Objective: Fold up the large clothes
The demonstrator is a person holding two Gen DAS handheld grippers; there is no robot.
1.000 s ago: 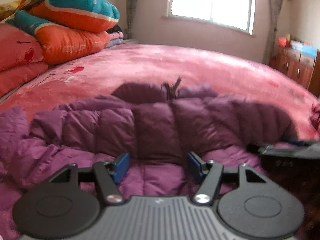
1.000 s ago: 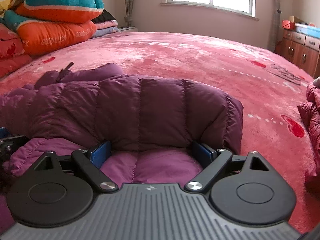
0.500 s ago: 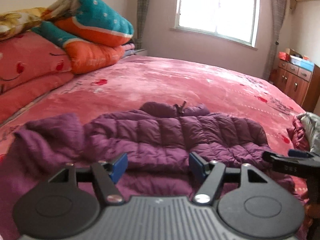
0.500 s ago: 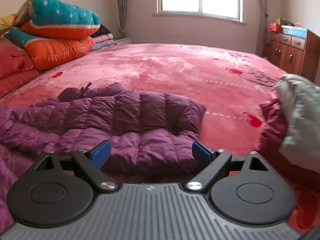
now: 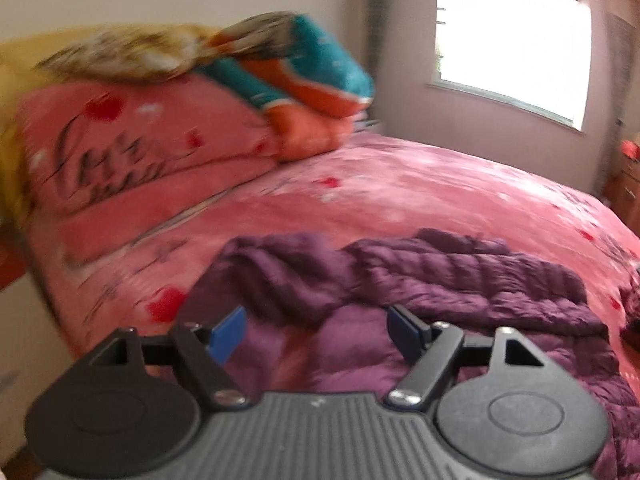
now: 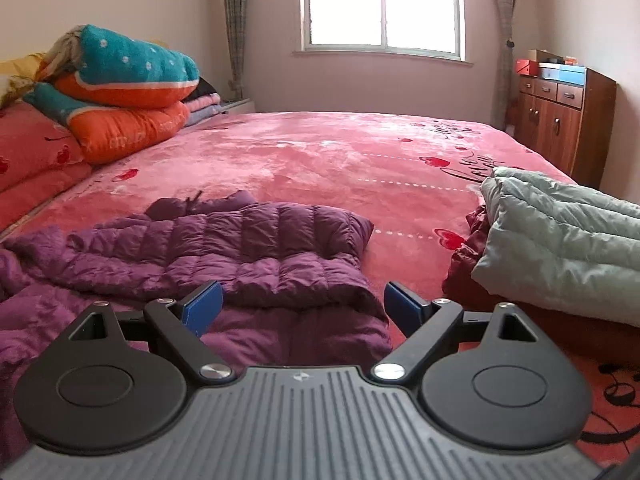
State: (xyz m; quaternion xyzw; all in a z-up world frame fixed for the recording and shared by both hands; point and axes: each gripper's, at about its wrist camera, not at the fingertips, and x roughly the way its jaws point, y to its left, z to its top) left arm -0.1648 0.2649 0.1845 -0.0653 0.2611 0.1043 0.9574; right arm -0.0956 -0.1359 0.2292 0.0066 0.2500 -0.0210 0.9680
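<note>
A purple quilted down jacket (image 6: pixel 248 248) lies folded over on the pink bed, its upper part doubled onto the lower. In the blurred left wrist view the same purple jacket (image 5: pixel 460 280) shows a rumpled sleeve at its left end. My left gripper (image 5: pixel 316 330) hovers above the jacket's near edge, its jaws opening with nothing between the blue pads. My right gripper (image 6: pixel 302 308) is open too, held above the jacket's right corner, touching nothing.
A grey-green padded garment (image 6: pixel 560 240) lies on a dark red one (image 6: pixel 464 264) at the bed's right. Stacked quilts and pillows (image 6: pixel 120 92) fill the left side. A wooden cabinet (image 6: pixel 560 116) stands by the right wall, under a window (image 6: pixel 384 4).
Both grippers have pulled back and risen from the jacket, which now lies farther off and lower. The left view has swung left toward the pillows. The grey-green garment has come into the right view.
</note>
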